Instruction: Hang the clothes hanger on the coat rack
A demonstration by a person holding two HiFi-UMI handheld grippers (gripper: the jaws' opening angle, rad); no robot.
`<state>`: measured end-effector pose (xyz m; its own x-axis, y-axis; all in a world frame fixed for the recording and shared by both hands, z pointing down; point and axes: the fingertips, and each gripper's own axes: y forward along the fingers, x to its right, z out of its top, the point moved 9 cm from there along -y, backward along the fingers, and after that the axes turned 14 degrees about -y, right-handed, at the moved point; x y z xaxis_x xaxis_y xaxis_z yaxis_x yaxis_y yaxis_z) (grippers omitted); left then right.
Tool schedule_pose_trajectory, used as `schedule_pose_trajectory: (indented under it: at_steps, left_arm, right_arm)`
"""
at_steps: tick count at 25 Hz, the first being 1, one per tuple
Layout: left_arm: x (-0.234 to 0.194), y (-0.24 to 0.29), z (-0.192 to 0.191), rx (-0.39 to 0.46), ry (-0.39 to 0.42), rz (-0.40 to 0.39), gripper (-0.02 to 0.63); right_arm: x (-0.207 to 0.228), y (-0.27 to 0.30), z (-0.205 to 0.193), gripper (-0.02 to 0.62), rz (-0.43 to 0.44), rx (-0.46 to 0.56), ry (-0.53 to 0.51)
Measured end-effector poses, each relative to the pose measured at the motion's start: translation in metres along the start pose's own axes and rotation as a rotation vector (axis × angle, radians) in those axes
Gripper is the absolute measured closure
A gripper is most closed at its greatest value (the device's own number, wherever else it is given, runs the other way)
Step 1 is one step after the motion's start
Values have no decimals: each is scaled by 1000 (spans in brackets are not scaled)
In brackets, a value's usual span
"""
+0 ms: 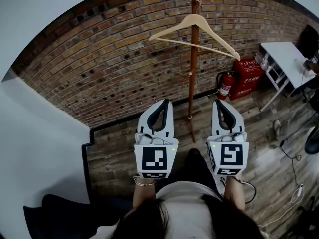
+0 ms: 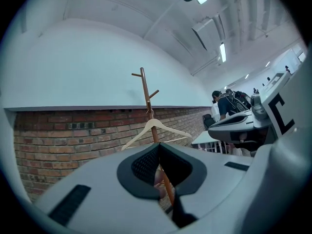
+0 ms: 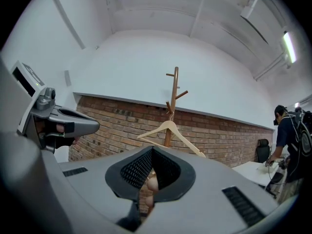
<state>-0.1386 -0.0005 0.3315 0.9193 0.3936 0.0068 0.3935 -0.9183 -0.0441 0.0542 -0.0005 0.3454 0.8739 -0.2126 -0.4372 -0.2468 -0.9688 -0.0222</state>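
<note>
Holding both tools level and side by side, you have nothing in either. Left gripper (image 1: 164, 103): jaws pressed together, empty. Right gripper (image 1: 221, 103): jaws likewise together at the tips, empty. Both point toward the far brick wall (image 1: 89, 63), well apart from the work.

Between them and farther off, the coat rack (image 1: 191, 78) stands upright near that wall. The clothes hanger (image 1: 195, 30) hangs by its hook from a peg high on the pole, arms spread left and right, the right arm dipping lower. Right of the rack: a red fire extinguisher (image 1: 225, 85), then a white table (image 1: 281, 59).

Judgement: the hanging step looks done, with the hanger on the rack and no tool touching it. The next move calls for little. Stay clear of the pole so you don't knock the hanger, and lower the tools.
</note>
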Motion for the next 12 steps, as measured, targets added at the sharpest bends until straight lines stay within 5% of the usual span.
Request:
schedule_pose_trajectory:
  at_steps: [12]
  left_arm:
    - [4,2,-5,46,-34,-19,595]
  right_arm:
    - [6,-3,-3,558,0,3,-11]
